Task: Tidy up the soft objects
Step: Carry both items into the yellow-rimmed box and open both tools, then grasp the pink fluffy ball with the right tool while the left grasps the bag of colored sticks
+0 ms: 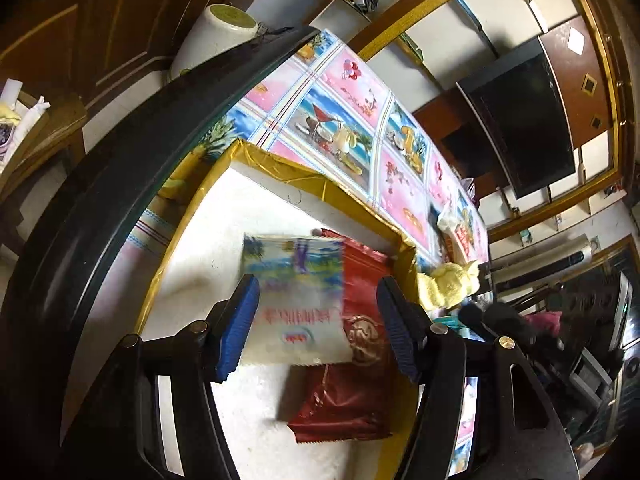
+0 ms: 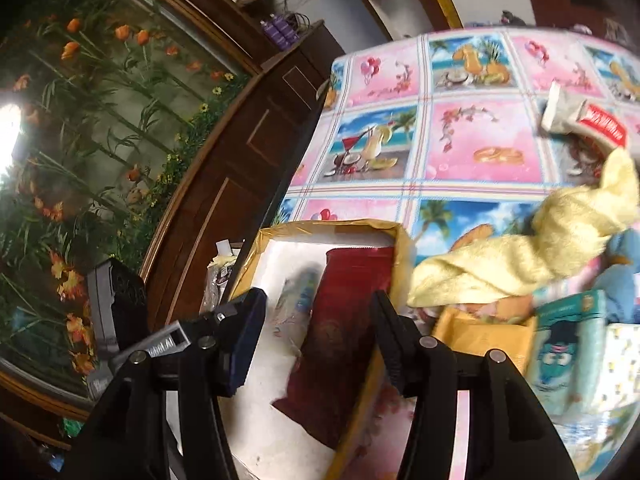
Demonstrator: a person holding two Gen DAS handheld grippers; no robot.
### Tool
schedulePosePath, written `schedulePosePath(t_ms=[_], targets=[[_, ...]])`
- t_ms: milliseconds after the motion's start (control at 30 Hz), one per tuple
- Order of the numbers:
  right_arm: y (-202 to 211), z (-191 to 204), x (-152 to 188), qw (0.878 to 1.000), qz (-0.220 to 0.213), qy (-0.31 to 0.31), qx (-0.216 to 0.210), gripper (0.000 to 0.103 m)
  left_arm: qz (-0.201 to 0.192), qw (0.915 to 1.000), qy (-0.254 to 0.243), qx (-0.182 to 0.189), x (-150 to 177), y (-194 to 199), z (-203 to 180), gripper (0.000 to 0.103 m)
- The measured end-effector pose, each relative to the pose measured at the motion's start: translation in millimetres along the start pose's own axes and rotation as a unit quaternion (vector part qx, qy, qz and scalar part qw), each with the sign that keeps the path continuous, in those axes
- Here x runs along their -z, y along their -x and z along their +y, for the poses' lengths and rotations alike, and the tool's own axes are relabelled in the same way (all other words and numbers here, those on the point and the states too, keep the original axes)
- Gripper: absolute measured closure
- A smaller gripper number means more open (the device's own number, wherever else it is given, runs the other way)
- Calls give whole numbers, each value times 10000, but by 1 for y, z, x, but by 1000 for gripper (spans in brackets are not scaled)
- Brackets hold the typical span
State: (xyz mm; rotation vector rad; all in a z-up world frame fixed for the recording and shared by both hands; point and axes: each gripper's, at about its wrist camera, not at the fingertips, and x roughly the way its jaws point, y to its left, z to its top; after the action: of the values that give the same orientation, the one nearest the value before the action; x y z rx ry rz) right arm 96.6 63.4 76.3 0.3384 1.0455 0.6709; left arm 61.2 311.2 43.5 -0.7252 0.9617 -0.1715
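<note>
Basically, both sets of jaws stand about half open with nothing clamped. Left gripper (image 1: 318,326) hangs over the white, gold-edged box (image 1: 280,172); the white pack with the beach print (image 1: 294,300) sits in the gap between its blue pads (image 1: 240,320), but I see no pad pressing on it, so I read it as loose and lying in the box. It overlaps the red foil pack (image 1: 352,360), which lies under it and runs on toward the camera.

Right gripper (image 2: 316,336) points down at the same box from the other side, jaws straddling the red pack's near end without touching it, as far as I can tell.

Box so far: two packs. What's left to sort lies outside, past the box's right wall: yellow towel (image 2: 532,248) just beside that wall, long axis running away up-right across the patterned tablecloth (image 2: 460,148); blue plush (image 2: 624,276) and teal pack (image 2: 568,344) beyond it; a white and red tube (image 2: 580,120) farther out.

My call: the right hand is nearer the towel. It sits off the right finger, not ahead of the jaws, so the gripper needs to swing right and line up across the towel's width, not along it. Soft, will bunch and trail.
</note>
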Motion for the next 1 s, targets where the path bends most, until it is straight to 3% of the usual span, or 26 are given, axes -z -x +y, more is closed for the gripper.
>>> schedulePosePath(t_ms=[133,333,467,633,767,1000], targets=[[35,-22,17,9996,-144,160,194,49,-288,9994,-63,-152,9,29,-16,41],[74,-68,68,9974,3,249,680,49,-438,9930,-1087,116,69,64,-82,33],[87,-90,106,9964,237,269,767,49,-82,9857,-1650,331,113,54,-117,33],[84,-76,136,9920,325,818,902,49,273,9767,-2107,287,156,30,-143,33],[72,-66,153,9873,396,1221,941,49,433,9773,-2061,219,174,18,-146,33],[59,-64,162,9851,337,1391,957,50,458,9755,-2145,-171,192,5,-149,33]])
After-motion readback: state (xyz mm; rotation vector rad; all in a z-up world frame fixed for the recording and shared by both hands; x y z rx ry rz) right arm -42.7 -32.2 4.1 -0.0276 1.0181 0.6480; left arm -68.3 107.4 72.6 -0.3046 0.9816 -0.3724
